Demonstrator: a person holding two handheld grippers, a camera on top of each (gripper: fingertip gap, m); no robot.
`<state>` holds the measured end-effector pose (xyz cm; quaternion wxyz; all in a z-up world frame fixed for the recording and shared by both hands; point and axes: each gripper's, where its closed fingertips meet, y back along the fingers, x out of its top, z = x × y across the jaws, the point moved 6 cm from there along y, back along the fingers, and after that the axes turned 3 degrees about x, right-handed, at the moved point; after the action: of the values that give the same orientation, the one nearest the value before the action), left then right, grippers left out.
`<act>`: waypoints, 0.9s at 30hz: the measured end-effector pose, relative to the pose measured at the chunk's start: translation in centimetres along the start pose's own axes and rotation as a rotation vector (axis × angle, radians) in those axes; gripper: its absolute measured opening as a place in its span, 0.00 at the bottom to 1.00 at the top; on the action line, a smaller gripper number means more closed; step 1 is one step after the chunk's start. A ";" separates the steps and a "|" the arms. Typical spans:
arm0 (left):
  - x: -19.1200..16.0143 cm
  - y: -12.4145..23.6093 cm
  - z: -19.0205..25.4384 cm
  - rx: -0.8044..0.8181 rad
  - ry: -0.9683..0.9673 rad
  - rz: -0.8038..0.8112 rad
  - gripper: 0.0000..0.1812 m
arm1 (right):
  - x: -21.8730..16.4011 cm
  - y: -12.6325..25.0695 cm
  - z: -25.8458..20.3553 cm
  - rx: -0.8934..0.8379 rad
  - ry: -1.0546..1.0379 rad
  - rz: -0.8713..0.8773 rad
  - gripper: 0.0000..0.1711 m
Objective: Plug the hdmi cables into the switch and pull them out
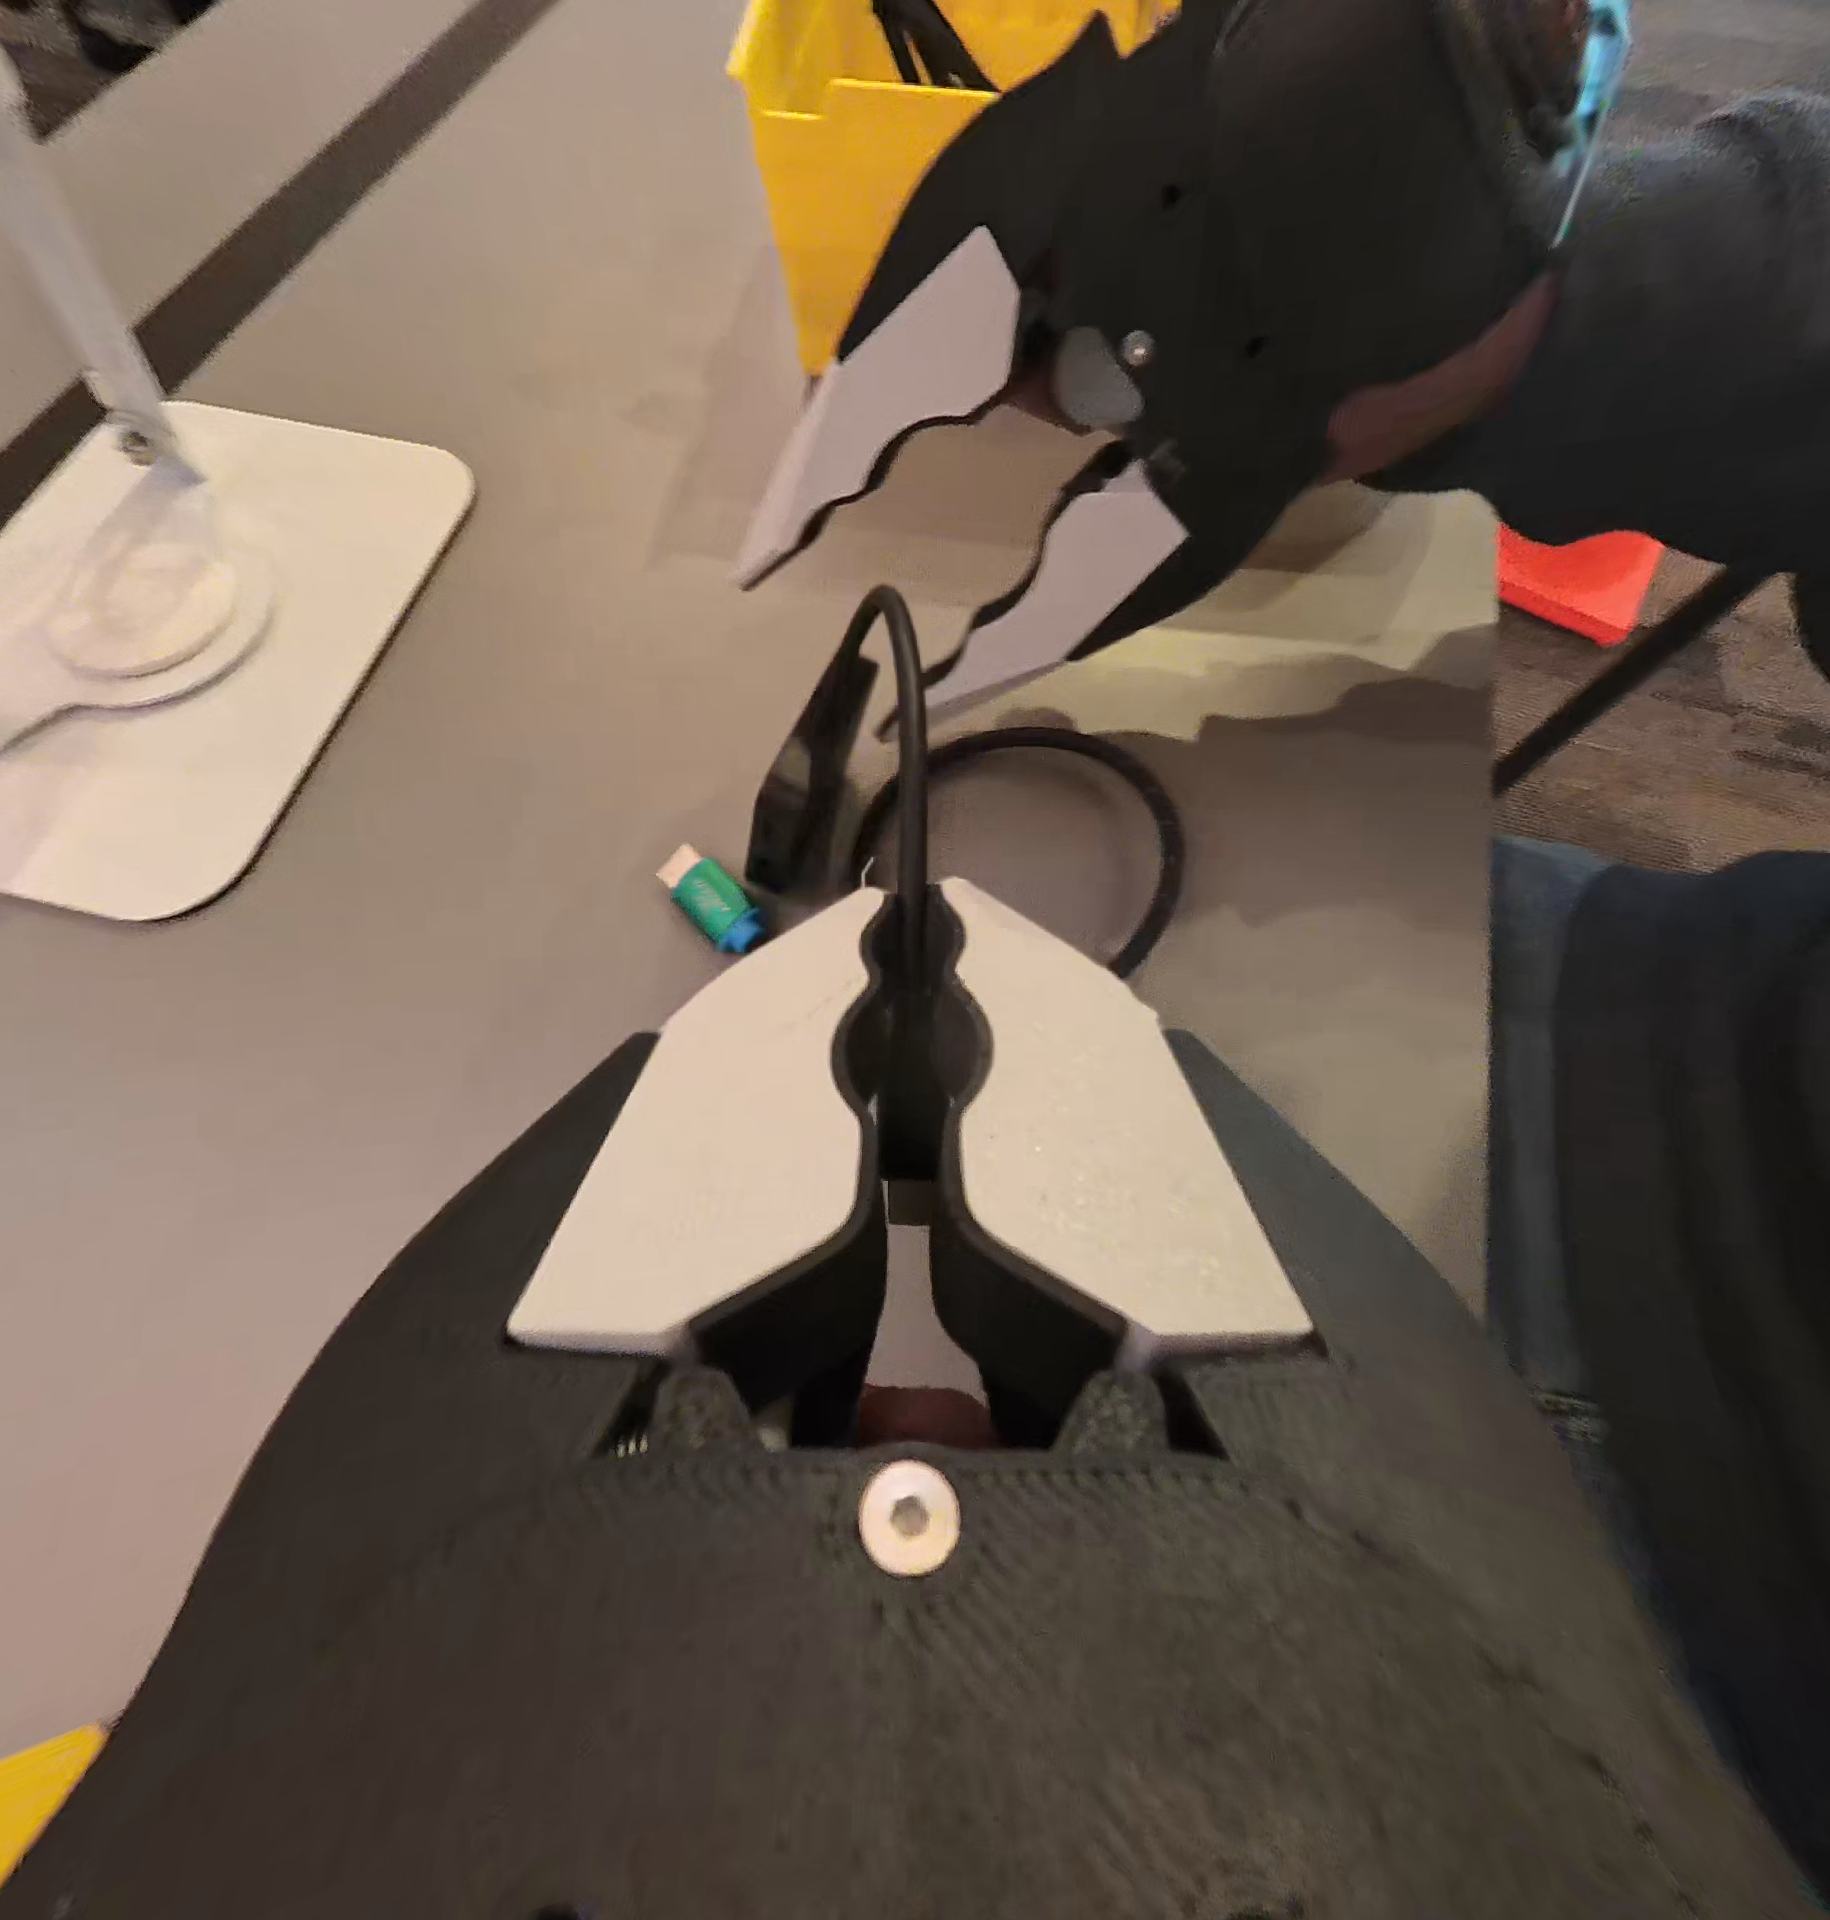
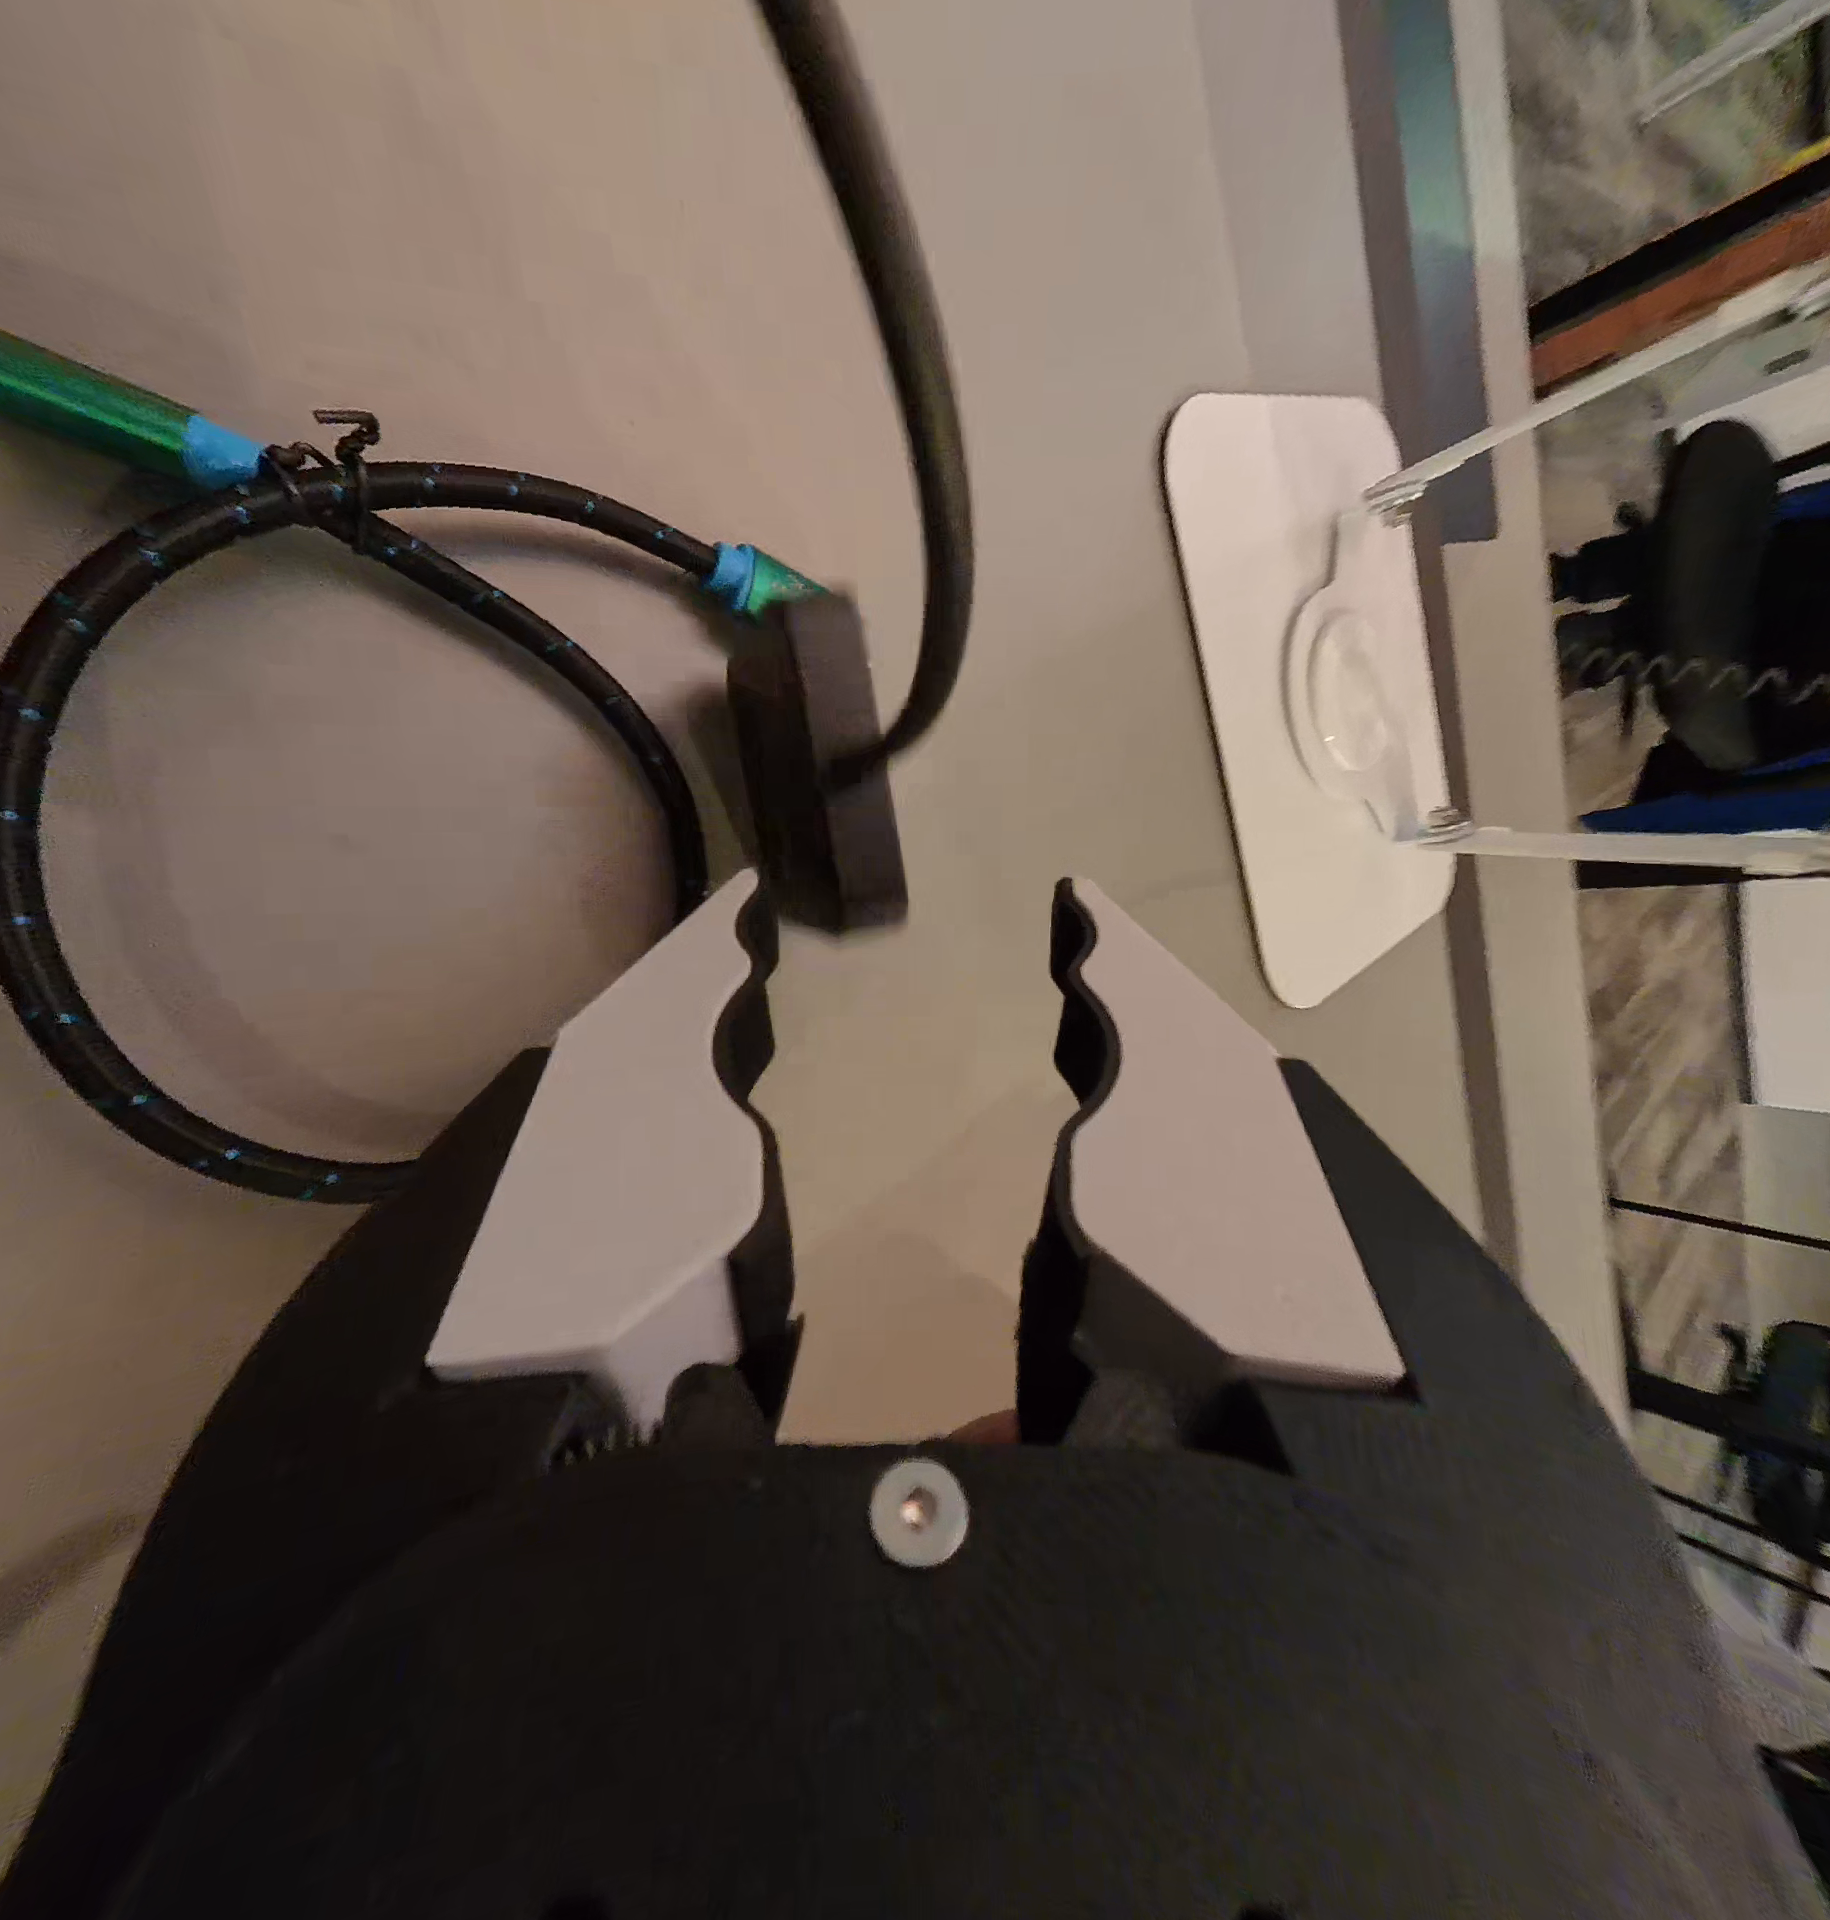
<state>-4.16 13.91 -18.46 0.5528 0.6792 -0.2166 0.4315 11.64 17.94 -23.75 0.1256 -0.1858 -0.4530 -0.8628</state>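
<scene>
On the desk (image 2: pixel 475 208), near its front edge: the small black switch (image 2: pixel 823 769) stands tipped on its side, not flat, with two leads running from it.
Left claw (image 1: pixel 911 914): clenched on the plain black cable (image 1: pixel 906 727), which arches up from between its tips and drops toward the switch (image 1: pixel 802 790); the plug end seems to sit back between the fingers, though I cannot tell how squarely.
Right claw (image 2: pixel 906 899): released, nothing between its tips; its left tip is just beside the lower end of the switch, and I cannot tell whether it touches.
Braided cable (image 2: pixel 111 935): coiled in one loop and tied with a twist tie (image 2: pixel 339 457); one green and blue plug (image 2: pixel 760 582) meets the top of the switch, the other green plug (image 2: pixel 69 400) lies loose on the desk.
Handling, switch: probably light and hard, so it will likely skid or tip under a pushed plug; best pinched across its flat faces, away from the ports.
Handling, cables: the plain one looks stiff and springy and may drag the switch around; grip at the rigid plug housing, not the soft cord.
Edges: the desk edge runs close on the right of the left wrist view, with floor beyond; a pull that way could carry the switch off.
Open room: bare desk lies between the switch and the white stand base (image 2: pixel 1306 707); a yellow bin (image 1: pixel 849 208) sits farther back.
</scene>
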 end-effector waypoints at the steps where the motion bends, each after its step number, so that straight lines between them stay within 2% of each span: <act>1: 0.0 0.2 -0.5 0.029 0.009 0.018 0.02 | -0.2 0.0 -0.1 0.029 -0.028 -0.005 0.32; 7: 1.1 1.9 -2.2 0.164 0.005 0.106 0.02 | 1.3 1.9 -2.4 0.222 -0.148 0.078 0.33; 10: 1.9 2.8 -2.9 0.229 0.006 0.155 0.02 | 3.4 2.5 -5.1 0.416 -0.196 0.155 0.30; 13: 2.4 3.6 -3.1 0.290 -0.024 0.146 0.02 | 4.3 1.4 -7.8 0.542 -0.202 0.106 0.30; 15: 2.5 4.1 -3.1 0.333 -0.056 0.113 0.02 | 4.0 0.2 -8.5 0.541 -0.193 0.022 0.28; 18: 1.9 4.7 -3.2 0.409 -0.075 0.056 0.02 | 3.6 -0.8 -9.0 0.548 -0.196 -0.026 0.19; 19: 1.4 4.7 -3.1 0.422 -0.092 0.026 0.02 | 3.7 -0.8 -9.2 0.568 -0.201 -0.013 0.14; 20: 0.8 4.7 -3.2 0.454 -0.119 -0.004 0.02 | 3.7 -0.8 -9.2 0.568 -0.200 -0.009 0.04; 22: -1.1 4.7 -3.4 0.512 -0.150 -0.077 0.02 | 3.3 -0.8 -8.9 0.543 -0.172 -0.016 0.03; 24: -2.5 4.7 -3.2 0.516 -0.105 -0.084 0.02 | 3.1 -0.5 -8.5 0.560 -0.178 0.015 0.02; 27: -3.8 5.3 -2.7 0.548 -0.146 -0.139 0.02 | 2.6 0.4 -7.8 0.592 -0.207 0.079 0.02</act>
<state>-11.20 14.23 -18.57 0.3596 0.8458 -0.0843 0.3850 7.87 11.14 -26.42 0.1608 -0.2454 -0.6874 -0.6644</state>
